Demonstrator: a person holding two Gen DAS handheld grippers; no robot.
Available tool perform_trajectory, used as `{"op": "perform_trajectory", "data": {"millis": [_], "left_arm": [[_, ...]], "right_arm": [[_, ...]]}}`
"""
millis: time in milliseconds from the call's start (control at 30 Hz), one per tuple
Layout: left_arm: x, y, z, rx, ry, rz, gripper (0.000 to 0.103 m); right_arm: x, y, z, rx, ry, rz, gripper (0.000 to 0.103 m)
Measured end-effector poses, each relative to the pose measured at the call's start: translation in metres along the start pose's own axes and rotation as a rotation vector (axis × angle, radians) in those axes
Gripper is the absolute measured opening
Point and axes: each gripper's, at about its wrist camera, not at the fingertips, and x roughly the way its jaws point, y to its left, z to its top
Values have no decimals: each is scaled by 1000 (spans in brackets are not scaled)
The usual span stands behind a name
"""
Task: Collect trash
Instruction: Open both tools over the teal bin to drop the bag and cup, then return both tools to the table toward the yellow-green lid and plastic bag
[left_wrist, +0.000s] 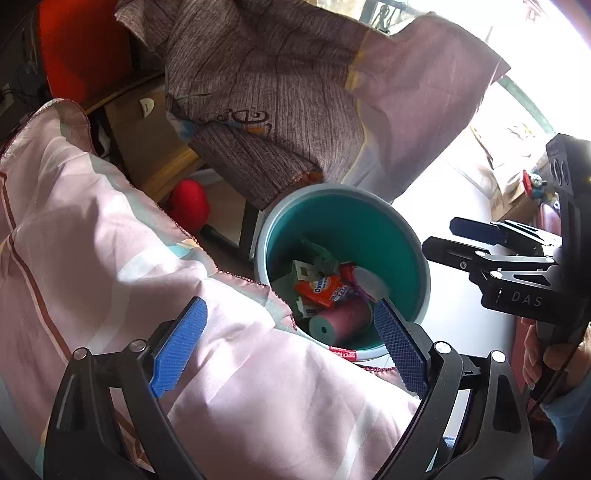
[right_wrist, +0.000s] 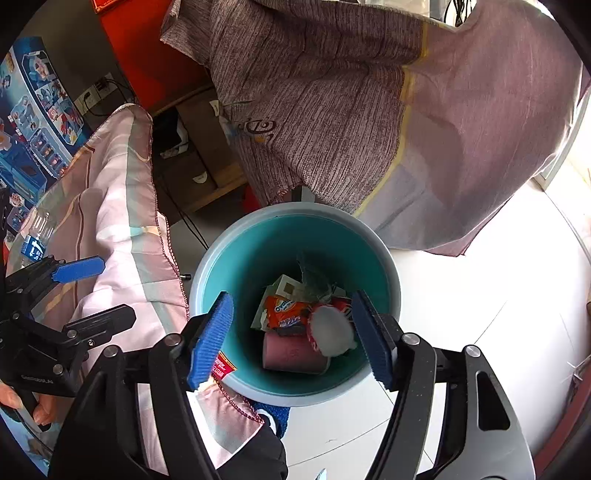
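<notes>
Teal inside, the bin (right_wrist: 295, 258) sits right under the right gripper (right_wrist: 291, 332), whose jaws are apart and empty. The trash (right_wrist: 295, 314) lies at the bottom. The left gripper (left_wrist: 291, 347), jaws also wide and empty, hovers over pink cloth (left_wrist: 110, 240) beside it.

The teal bin (right_wrist: 295, 236) gapes open from above, its mouth unobstructed. Pink cloth (right_wrist: 122, 236) crowds its left rim and a brown-grey cloth (right_wrist: 332, 122) overhangs the far rim. White floor (right_wrist: 480, 295) to the right seems clear, though glare washes it out
</notes>
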Motion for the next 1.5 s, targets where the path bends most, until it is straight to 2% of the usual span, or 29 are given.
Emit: {"op": "perform_trajectory", "data": {"millis": [267, 633, 1067, 1500], "left_arm": [[-8, 11, -9, -35, -11, 2, 93], [-51, 30, -35, -96, -59, 52, 94], [-123, 91, -95, -255, -117, 185, 95], [-194, 187, -199, -494, -133, 353, 95]], "right_arm": [[-7, 5, -2, 11, 6, -15, 77], [-29, 39, -4, -41, -15, 17, 77], [-38, 139, -5, -226, -14, 129, 78], [-17, 265, -22, -438, 49, 254, 78]]}}
